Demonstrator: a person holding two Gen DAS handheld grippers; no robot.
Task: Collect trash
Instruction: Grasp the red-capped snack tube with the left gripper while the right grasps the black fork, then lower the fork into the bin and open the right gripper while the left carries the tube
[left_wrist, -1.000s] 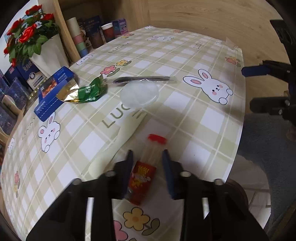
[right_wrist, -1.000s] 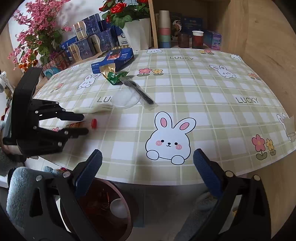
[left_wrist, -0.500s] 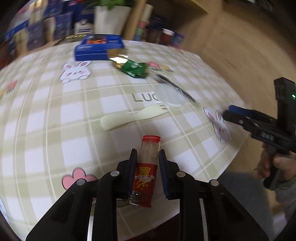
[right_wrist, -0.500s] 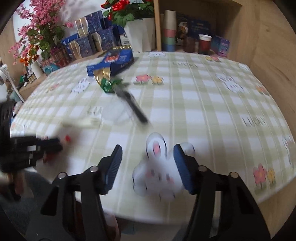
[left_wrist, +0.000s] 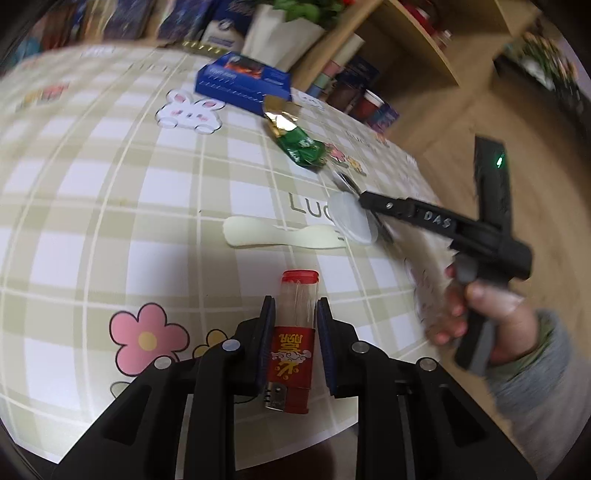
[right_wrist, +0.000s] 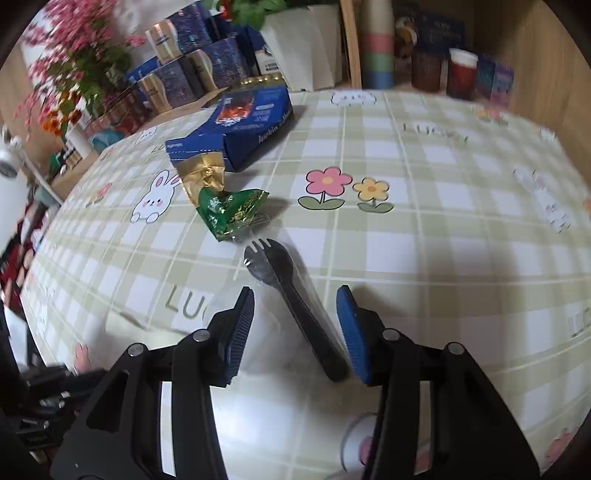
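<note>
A red lighter (left_wrist: 293, 345) with a clear upper half and red cap sits between the pads of my left gripper (left_wrist: 293, 317), which is shut on it near the table's front edge. Beyond it lie a white plastic spork (left_wrist: 280, 236) and a clear round lid (left_wrist: 351, 219). My right gripper (right_wrist: 295, 317) hovers over a black spork (right_wrist: 291, 291) in a clear sleeve. Its jaws are closing with the spork between them, and the pads stand apart from it. A green and gold wrapper (right_wrist: 231, 210) lies just past the spork's tines.
A blue box (right_wrist: 236, 125) lies behind the wrapper. Boxes, flowers in a white pot (right_wrist: 295, 55) and stacked cups (right_wrist: 376, 48) line the back of the checked tablecloth (right_wrist: 424, 240). A hand in a grey sleeve (left_wrist: 480, 317) holds the right gripper at the table's right edge.
My right gripper has come forward from the table's edge to over the black spork and its jaws have narrowed. My left gripper has closed on the lighter and rolled with it.
</note>
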